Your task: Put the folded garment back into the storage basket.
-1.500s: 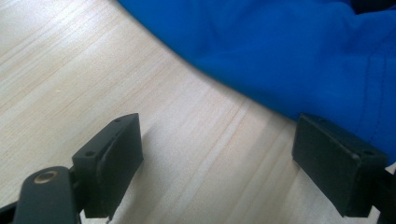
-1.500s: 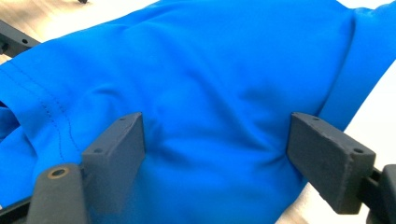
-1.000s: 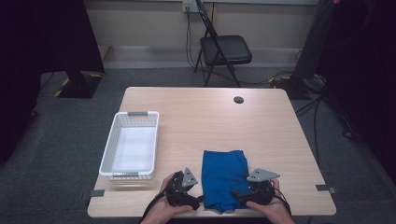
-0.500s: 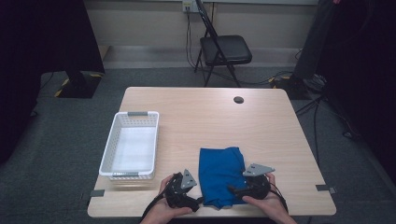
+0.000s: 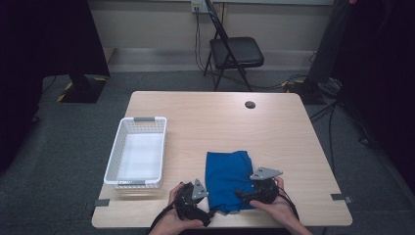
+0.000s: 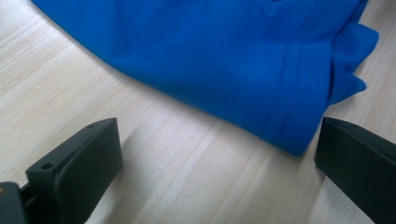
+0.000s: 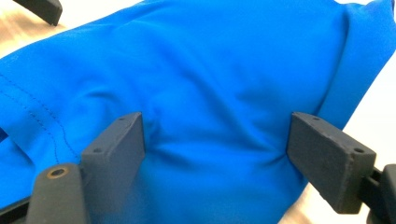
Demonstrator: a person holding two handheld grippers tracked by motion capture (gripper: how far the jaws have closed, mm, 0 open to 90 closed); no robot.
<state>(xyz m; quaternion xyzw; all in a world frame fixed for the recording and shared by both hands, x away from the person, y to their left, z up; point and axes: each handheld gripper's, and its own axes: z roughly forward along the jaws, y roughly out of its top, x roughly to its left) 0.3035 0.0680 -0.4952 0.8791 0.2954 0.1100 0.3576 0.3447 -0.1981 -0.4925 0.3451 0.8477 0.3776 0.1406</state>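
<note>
A blue cloth (image 5: 227,174) lies folded near the table's front edge, between my two grippers. My left gripper (image 5: 210,209) rests at its left front corner. In the left gripper view the gripper (image 6: 215,154) stands open; its jaws have just been opening, and the cloth's hemmed corner (image 6: 289,135) lies just ahead of them, ungripped. My right gripper (image 5: 241,196) sits on the cloth's right front part. In the right gripper view the gripper (image 7: 217,140) has its jaws wide apart, with both fingertips (image 7: 119,140) pressed down into the puckered cloth (image 7: 224,70).
A white plastic basket (image 5: 115,161) stands empty at the table's left. A small black disc (image 5: 250,104) lies near the far edge of the wooden table (image 5: 205,117). A folding chair (image 5: 235,51) stands beyond the table.
My right gripper has slid left over the cloth, and the cloth's right edge has shifted left with it. The left hand has kept its place.
</note>
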